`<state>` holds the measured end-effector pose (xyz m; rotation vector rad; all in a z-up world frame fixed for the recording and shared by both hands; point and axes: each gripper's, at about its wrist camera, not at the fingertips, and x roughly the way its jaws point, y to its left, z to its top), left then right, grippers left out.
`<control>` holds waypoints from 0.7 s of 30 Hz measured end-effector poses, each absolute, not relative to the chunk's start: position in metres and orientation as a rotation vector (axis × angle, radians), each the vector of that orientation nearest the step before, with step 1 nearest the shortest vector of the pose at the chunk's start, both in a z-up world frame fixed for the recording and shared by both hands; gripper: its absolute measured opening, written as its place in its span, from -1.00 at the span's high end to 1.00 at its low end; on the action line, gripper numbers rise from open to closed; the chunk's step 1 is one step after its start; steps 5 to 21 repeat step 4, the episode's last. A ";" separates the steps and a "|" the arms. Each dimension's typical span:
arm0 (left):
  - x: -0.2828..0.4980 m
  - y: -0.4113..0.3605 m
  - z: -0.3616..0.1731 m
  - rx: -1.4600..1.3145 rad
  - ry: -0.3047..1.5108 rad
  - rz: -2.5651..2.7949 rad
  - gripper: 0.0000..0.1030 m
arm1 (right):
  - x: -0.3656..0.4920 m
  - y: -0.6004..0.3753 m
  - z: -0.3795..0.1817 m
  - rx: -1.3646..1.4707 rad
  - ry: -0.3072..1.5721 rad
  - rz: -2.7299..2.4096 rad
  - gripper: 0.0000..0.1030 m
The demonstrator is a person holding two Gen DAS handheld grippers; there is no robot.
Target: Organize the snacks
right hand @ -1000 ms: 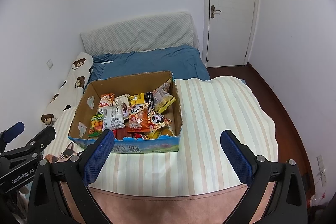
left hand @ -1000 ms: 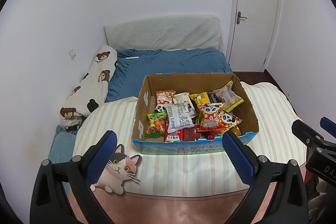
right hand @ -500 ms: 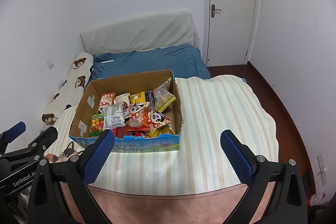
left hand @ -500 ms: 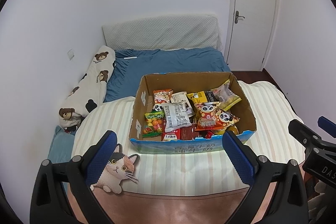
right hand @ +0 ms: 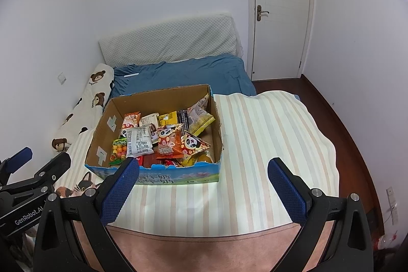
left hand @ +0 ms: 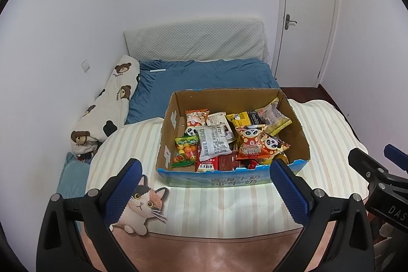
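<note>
An open cardboard box (left hand: 229, 96) (right hand: 158, 98) with a blue printed front stands on a striped blanket (left hand: 229, 203) (right hand: 267, 144). It holds several snack packets: orange panda bags (left hand: 257, 144) (right hand: 176, 142), a white packet (left hand: 213, 143) (right hand: 139, 143), a green candy bag (left hand: 185, 152) (right hand: 118, 149), a yellow packet (left hand: 274, 117) (right hand: 199, 116). My left gripper (left hand: 205, 188) is open and empty, held above the blanket in front of the box. My right gripper (right hand: 204, 185) is open and empty, in front of the box's right half.
A cat-shaped cushion (left hand: 140, 205) lies front left of the box. A bear-print pillow (left hand: 109, 103) runs along the left wall. Blue sheet (left hand: 204, 73) and a padded headboard (left hand: 196, 40) lie behind. A shut door (right hand: 280, 4) and wood floor (right hand: 357, 124) are right.
Both views have drifted slightly back and up, so the box sits a little higher in frame. Both grippers remain open and empty.
</note>
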<state>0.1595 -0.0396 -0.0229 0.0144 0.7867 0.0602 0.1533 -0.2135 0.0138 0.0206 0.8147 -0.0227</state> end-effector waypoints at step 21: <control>0.159 -0.041 -0.023 0.016 0.793 0.060 -0.99 | 0.152 -0.214 0.012 0.027 0.824 -0.023 -0.99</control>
